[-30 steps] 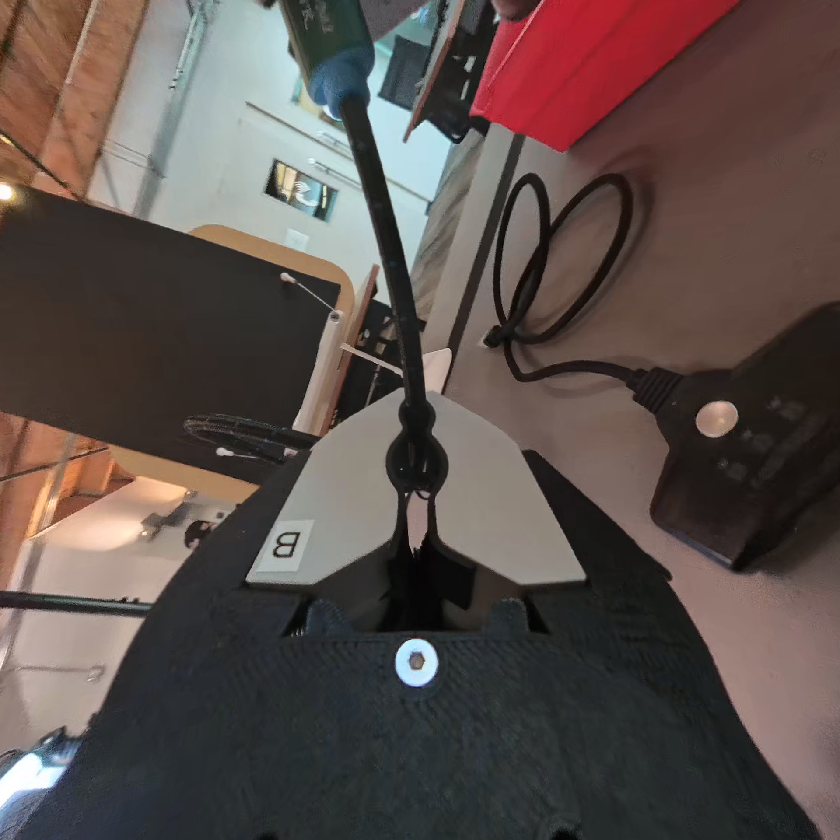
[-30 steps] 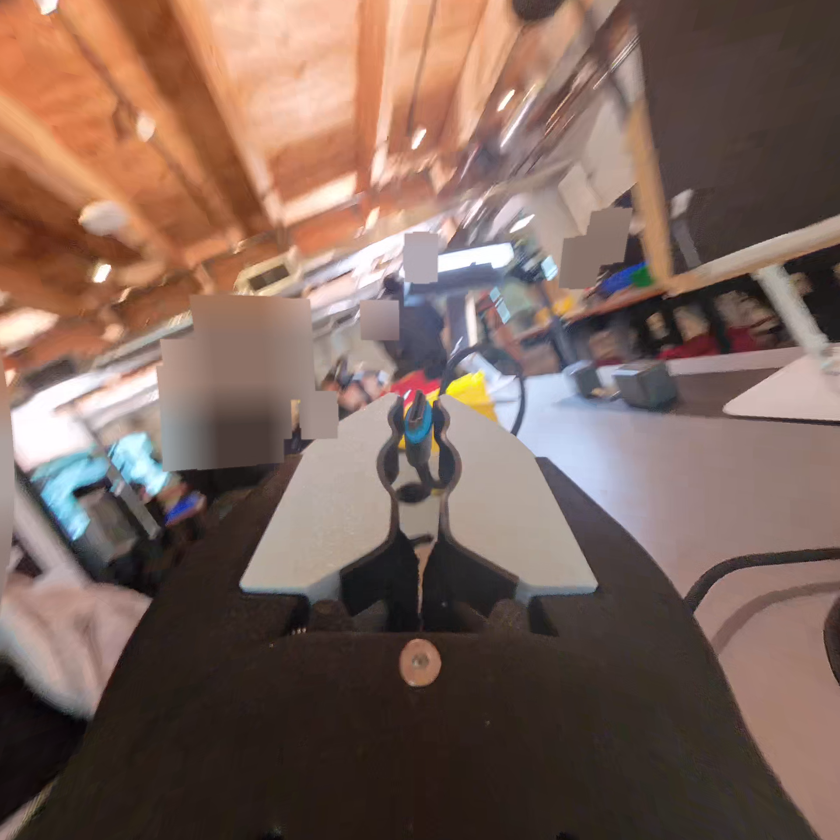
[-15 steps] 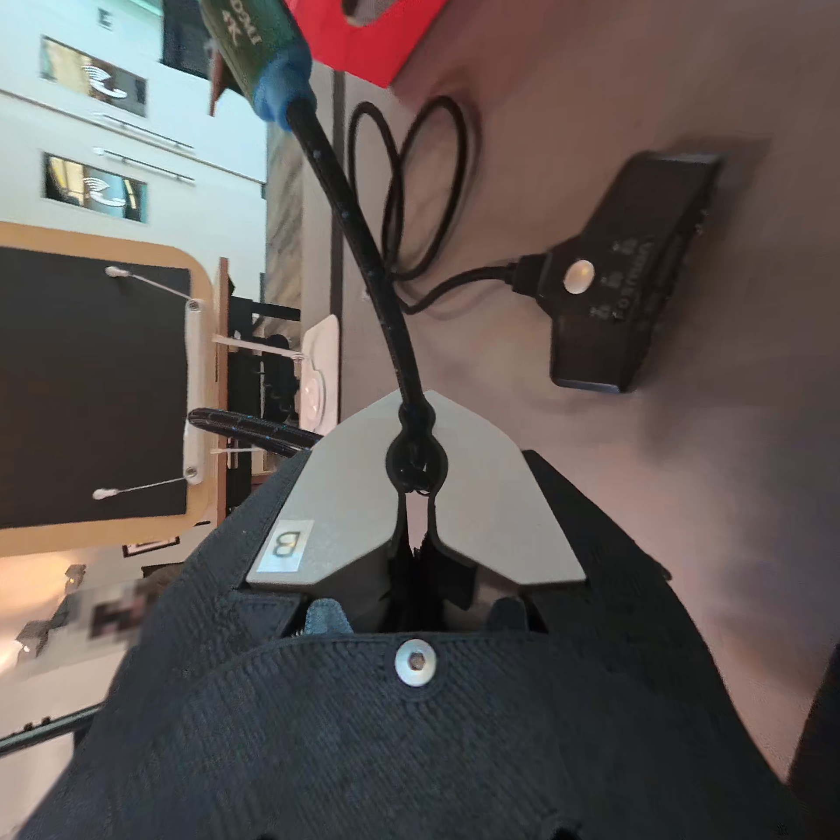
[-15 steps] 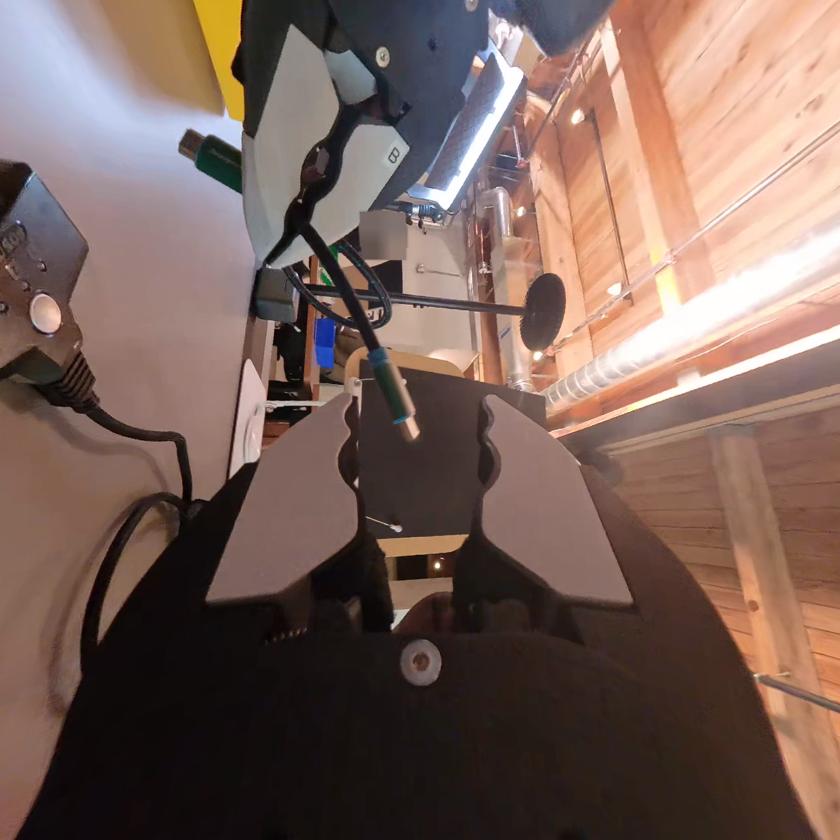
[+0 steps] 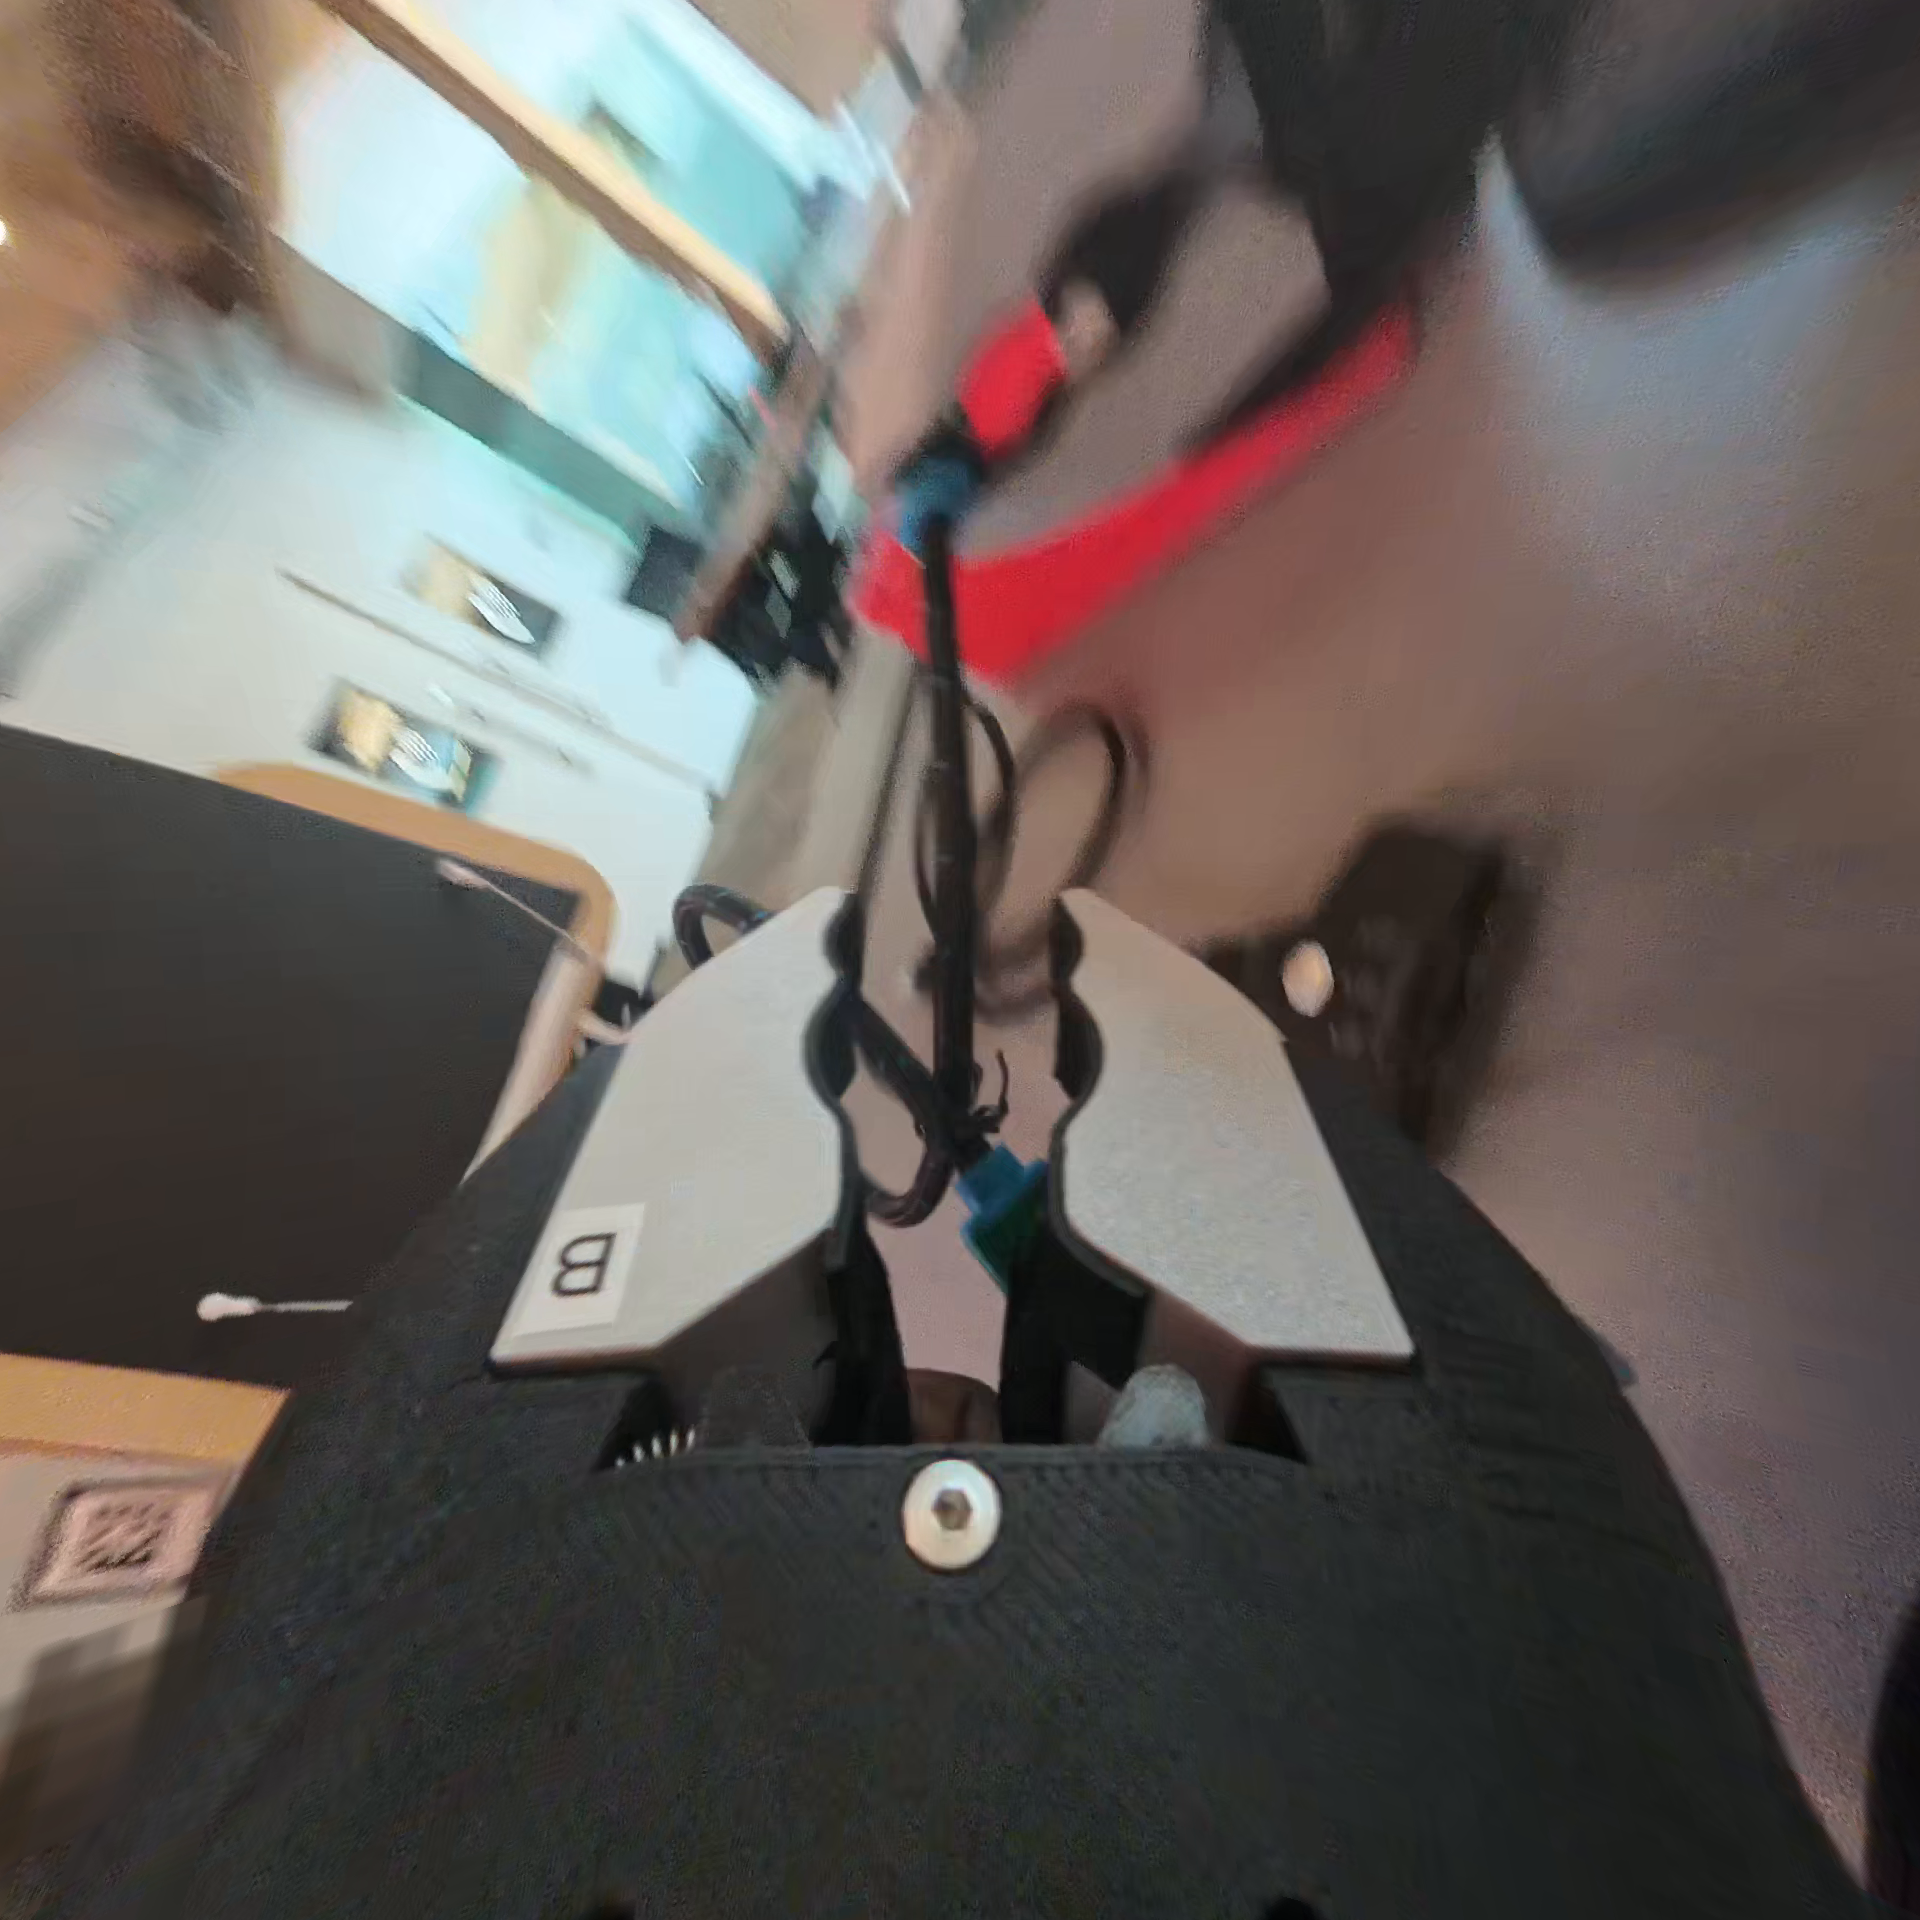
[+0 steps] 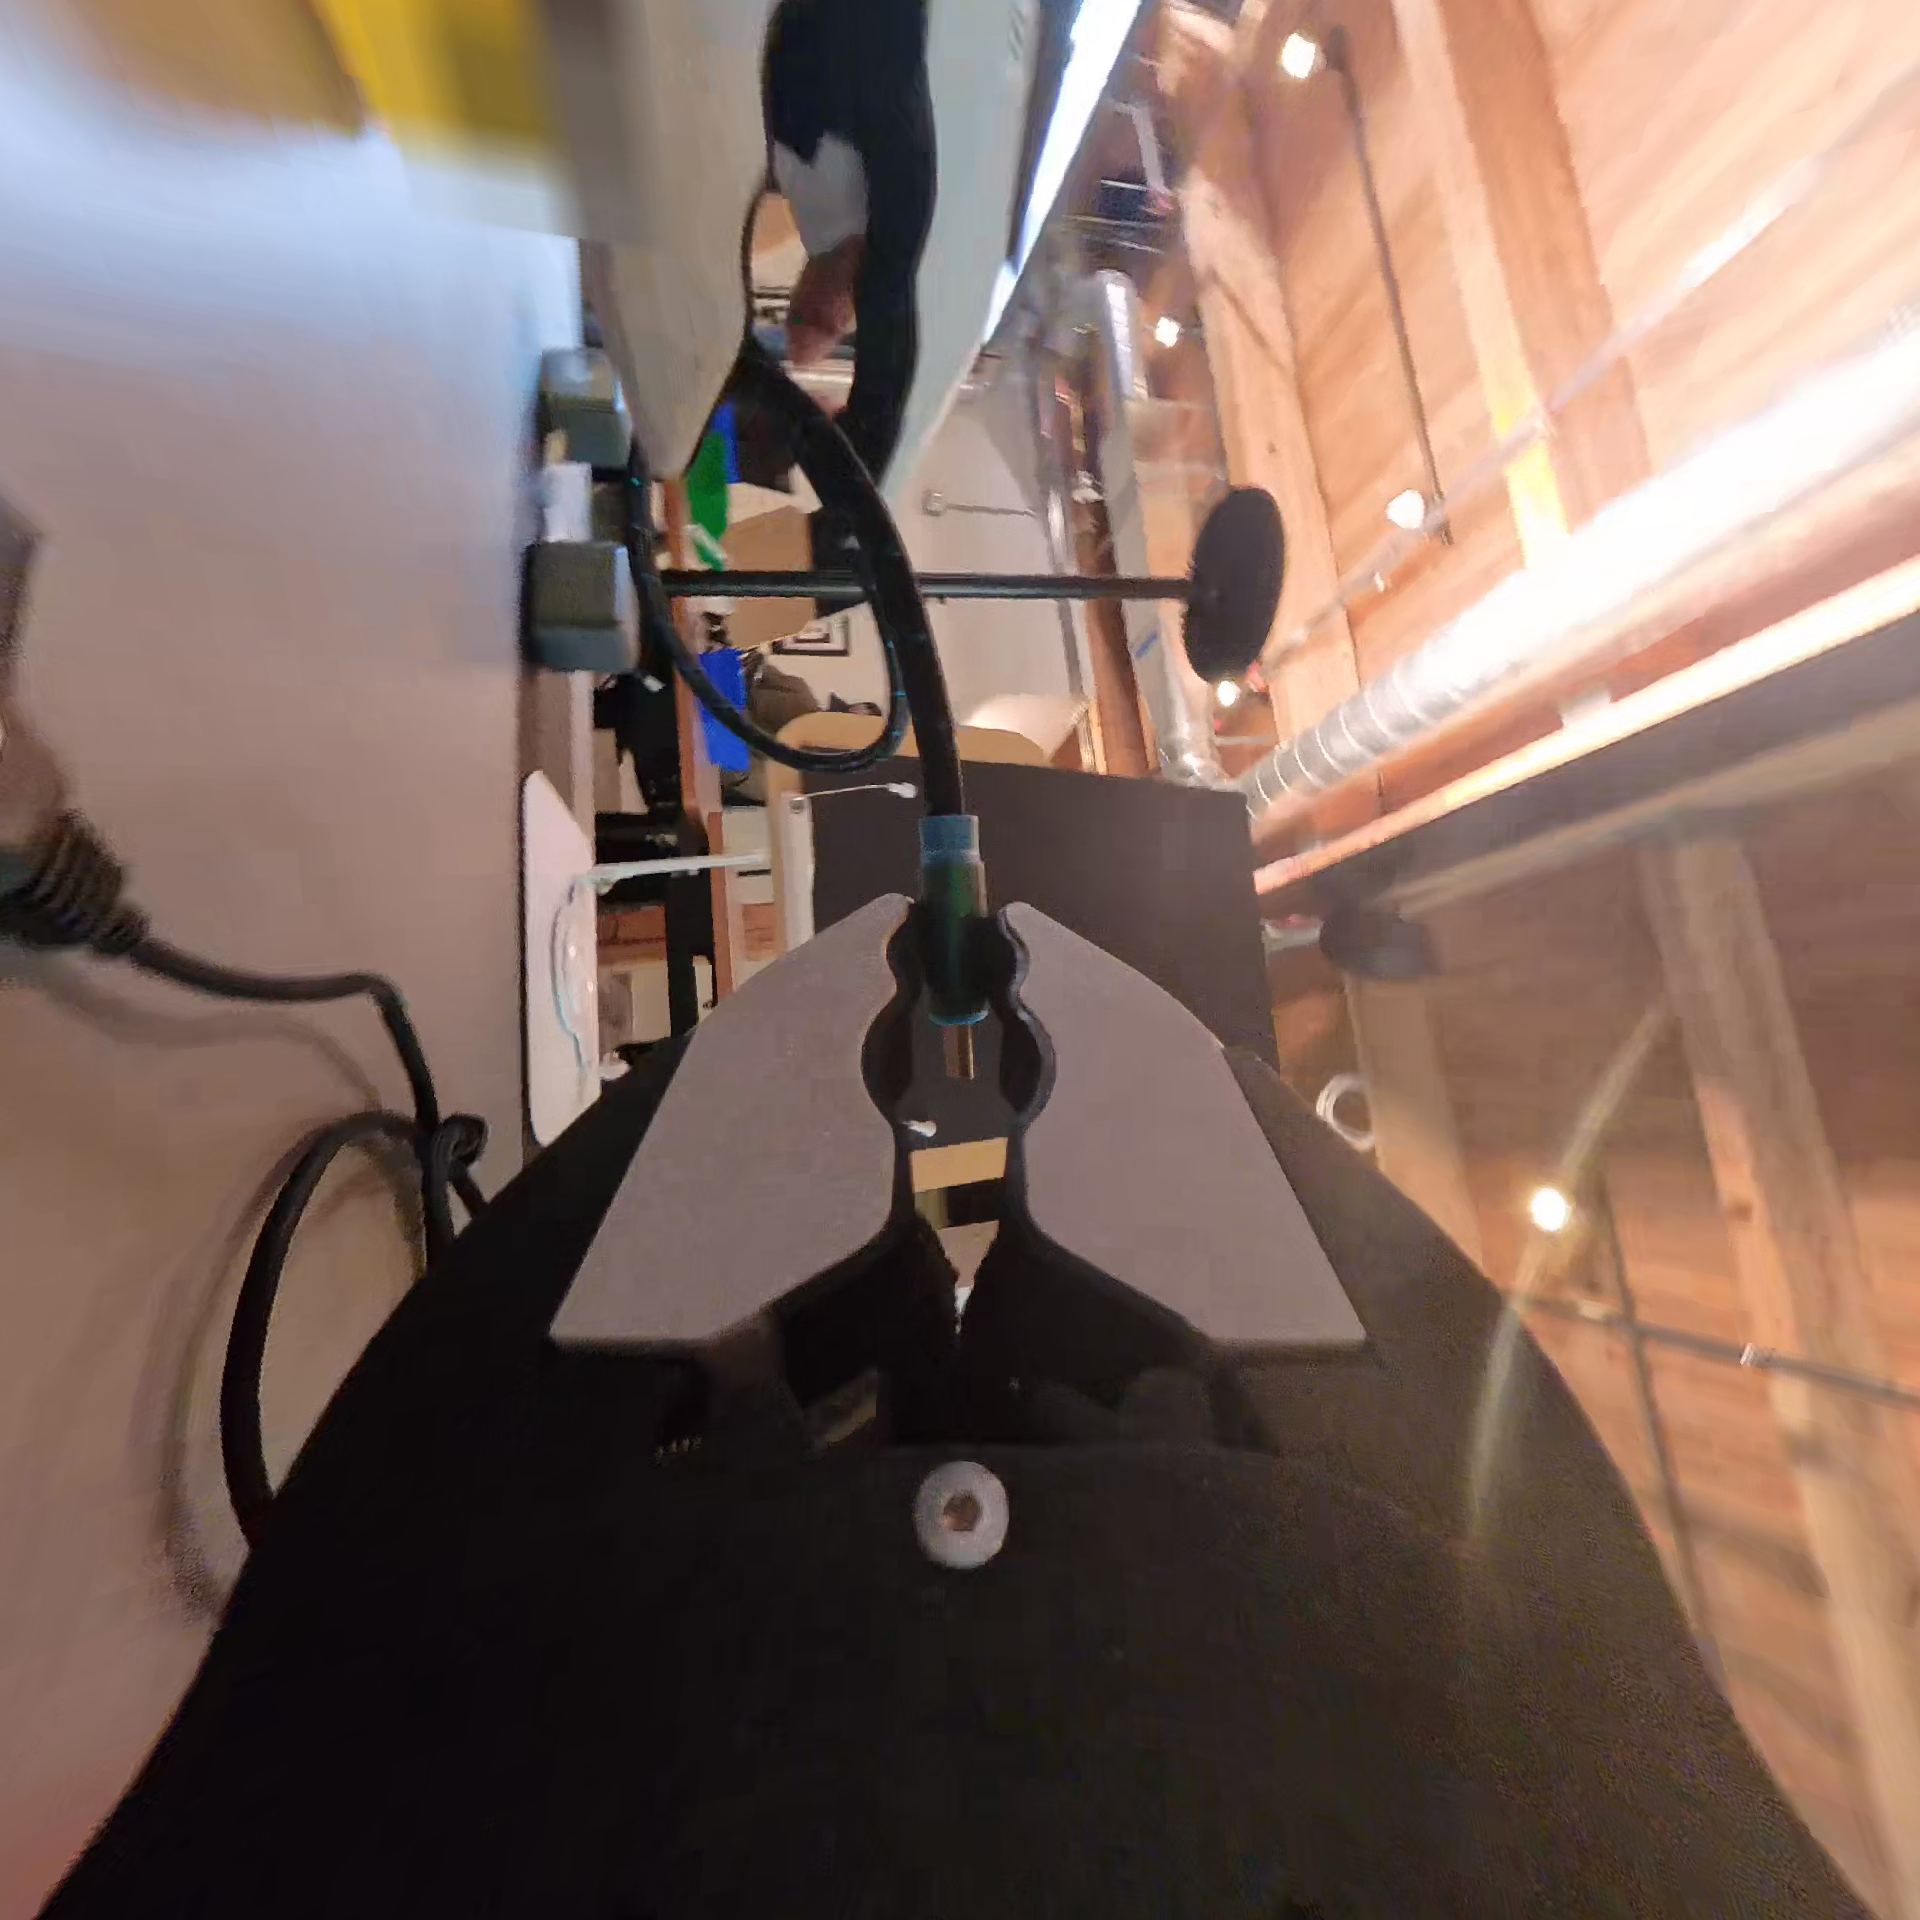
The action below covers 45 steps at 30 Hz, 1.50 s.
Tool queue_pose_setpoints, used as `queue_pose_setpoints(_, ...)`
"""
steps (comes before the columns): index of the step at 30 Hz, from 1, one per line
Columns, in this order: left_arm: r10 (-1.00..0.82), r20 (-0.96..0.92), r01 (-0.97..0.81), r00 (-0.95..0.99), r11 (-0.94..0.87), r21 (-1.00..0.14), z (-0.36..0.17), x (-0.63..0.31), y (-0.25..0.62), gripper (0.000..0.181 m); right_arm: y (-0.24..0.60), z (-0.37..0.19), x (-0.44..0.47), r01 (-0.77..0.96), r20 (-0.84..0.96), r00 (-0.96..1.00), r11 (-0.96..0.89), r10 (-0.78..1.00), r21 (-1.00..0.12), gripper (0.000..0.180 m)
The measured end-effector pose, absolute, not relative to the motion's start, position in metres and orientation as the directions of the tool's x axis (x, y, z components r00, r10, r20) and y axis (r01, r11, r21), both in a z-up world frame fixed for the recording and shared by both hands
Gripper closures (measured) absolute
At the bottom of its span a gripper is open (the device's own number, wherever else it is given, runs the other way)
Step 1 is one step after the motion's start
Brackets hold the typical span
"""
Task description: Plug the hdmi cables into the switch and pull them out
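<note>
HDMI cable (image 6: 914,665) plug points back into clamping right tool (image 6: 956,920); left tool (image 5: 951,925) parted.

Timber-ceilinged workshop (image 6: 1662,312), exposed ducting (image 6: 1455,696)

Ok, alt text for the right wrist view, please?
The right claw is shut on a green HDMI plug, whose black cable arcs upward. The view is rolled sideways, with the grey table on the left.
</note>
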<state>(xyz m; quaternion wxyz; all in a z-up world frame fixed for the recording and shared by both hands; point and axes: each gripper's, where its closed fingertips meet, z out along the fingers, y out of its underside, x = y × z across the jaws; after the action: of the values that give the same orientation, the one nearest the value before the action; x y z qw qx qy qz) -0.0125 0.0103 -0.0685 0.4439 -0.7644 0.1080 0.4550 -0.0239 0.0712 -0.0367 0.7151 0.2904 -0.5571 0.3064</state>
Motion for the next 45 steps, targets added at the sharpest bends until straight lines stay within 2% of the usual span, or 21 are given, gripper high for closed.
queue_pose_setpoints(1,0.326,-0.755,-0.606,0.569,-0.454,-0.653,-0.043,-0.004,0.007,0.139,0.076,-0.026,-0.024,-0.769,0.967,0.169,0.639,0.191,0.008,0.169)
queue_pose_setpoints(3,0.533,-0.6,-0.649,0.597,-0.119,-0.752,0.013,0.01,-0.016,0.136,0.089,-0.003,-0.024,-0.785,0.928,0.1,0.602,0.358,-0.147,0.169)
queue_pose_setpoints(6,0.761,-0.14,-0.577,0.633,0.343,-0.741,0.061,-0.005,-0.09,0.137,0.108,0.025,-0.022,-0.802,0.824,-0.052,0.467,0.565,-0.371,0.169)
queue_pose_setpoints(8,0.723,0.036,-0.394,0.69,0.417,-0.819,0.04,-0.034,-0.096,0.135,0.111,0.034,-0.017,-0.808,0.761,-0.145,0.368,0.632,-0.46,0.169)
queue_pose_setpoints(10,0.587,0.09,-0.155,0.805,0.354,-0.922,0.004,-0.046,-0.055,0.127,0.106,0.036,-0.01,-0.805,0.721,-0.225,0.291,0.656,-0.516,0.169)
queue_pose_setpoints(12,0.405,0.128,-0.003,0.905,0.307,-0.952,-0.02,-0.034,-0.005,0.123,0.093,0.03,-0.004,-0.798,0.707,-0.292,0.243,0.644,-0.551,0.168)
queue_pose_setpoints(14,0.327,0.051,-0.04,0.944,0.265,-0.963,-0.026,-0.015,0.032,0.123,0.075,0.017,0.003,-0.801,0.745,-0.312,0.258,0.589,-0.54,0.169)
queue_pose_setpoints(17,0.366,-0.142,-0.234,0.92,0.22,-0.947,-0.017,0.008,0.056,0.124,0.052,-0.005,0.008,-0.812,0.838,-0.238,0.373,0.491,-0.448,0.169)
queue_pose_setpoints(20,0.363,-0.1,-0.215,0.926,0.29,-0.933,-0.006,0.018,0.056,0.14,0.04,-0.017,0.009,-0.816,0.896,-0.13,0.468,0.425,-0.34,0.169)
queue_pose_setpoints(23,0.316,-0.092,-0.171,0.944,0.232,-0.957,-0.014,0.019,0.056,0.152,0.035,-0.023,0.011,-0.812,0.914,-0.103,0.497,0.391,-0.305,0.169)
queue_pose_setpoints(26,0.273,-0.083,-0.13,0.959,0.159,-0.979,-0.025,0.019,0.057,0.145,0.036,-0.023,0.009,-0.807,0.913,-0.111,0.501,0.392,-0.313,0.169)
queue_pose_setpoints(28,0.26,-0.112,-0.149,0.959,0.127,-0.981,-0.029,0.021,0.058,0.155,0.037,-0.023,0.01,-0.808,0.918,-0.105,0.505,0.383,-0.303,0.169)
queue_pose_setpoints(34,0.214,-0.094,-0.13,0.972,0.163,-0.978,-0.026,0.028,0.058,0.159,0.037,-0.021,0.018,-0.839,0.924,-0.09,0.471,0.372,-0.272,0.169)
queue_pose_setpoints(40,0.068,0.011,-0.009,0.998,0.277,-0.961,-0.017,0.041,0.054,0.161,0.042,-0.012,0.04,-0.902,0.892,-0.239,0.252,0.384,-0.351,0.157)
queue_pose_setpoints(43,0.0,0.047,0.045,0.999,0.296,-0.954,-0.016,0.047,0.054,0.161,0.042,-0.014,0.045,-0.917,0.901,-0.25,0.212,0.356,-0.338,0.168)
queue_pose_setpoints(45,-0.031,0.067,0.073,0.997,0.29,-0.954,-0.018,0.049,0.054,0.161,0.042,-0.015,0.047,-0.923,0.916,-0.232,0.224,0.328,-0.314,0.169)
